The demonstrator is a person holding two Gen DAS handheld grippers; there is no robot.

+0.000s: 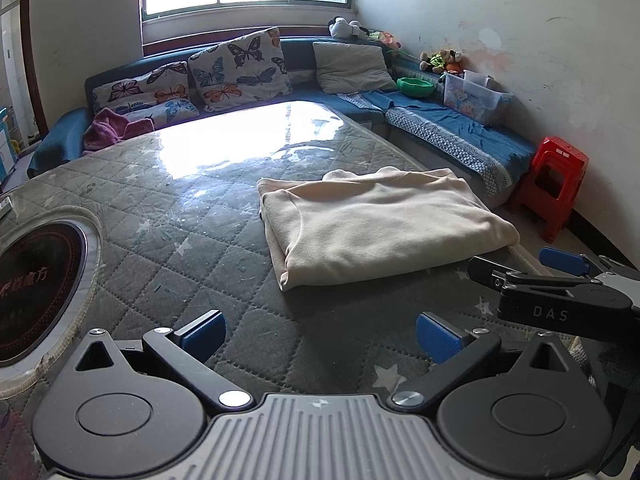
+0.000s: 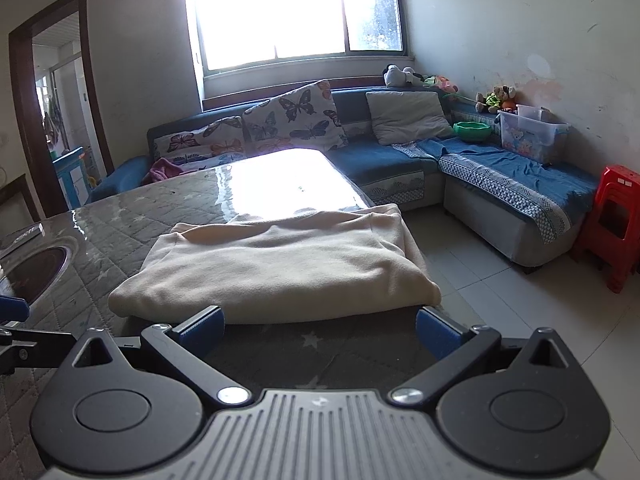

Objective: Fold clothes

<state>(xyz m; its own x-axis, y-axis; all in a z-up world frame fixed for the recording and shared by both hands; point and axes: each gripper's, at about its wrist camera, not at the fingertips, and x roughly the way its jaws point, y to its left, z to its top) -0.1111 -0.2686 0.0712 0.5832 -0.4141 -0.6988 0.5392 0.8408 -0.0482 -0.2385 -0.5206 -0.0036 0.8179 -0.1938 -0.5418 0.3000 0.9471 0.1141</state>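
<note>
1. Left wrist view: the left gripper [image 1: 320, 334] hangs over the near part of the grey quilted star-patterned counter [image 1: 168, 216], its blue-padded jaws spread wide with nothing between them.
2. The cream fleece garment [image 1: 376, 224], folded into a thick rectangle, lies on the counter ahead and to the right, near the counter's right edge, apart from the jaws.
3. The right gripper [image 1: 560, 264] enters from the right, just beside the garment's near right corner. A round black induction hob [image 1: 36, 292] is set into the counter at the left. A red plastic stool [image 1: 556, 188] stands on the floor at the far right, and a blue corner sofa [image 1: 440, 120] with butterfly-print cushions [image 1: 240, 68] fills the far side.
4. Right wrist view: the right gripper [image 2: 320, 326] has its jaws spread wide, empty, and the folded garment [image 2: 276, 268] lies just beyond them, its near edge almost at the blue pads.
5. The left gripper [image 2: 12, 320] shows at the left edge.
</note>
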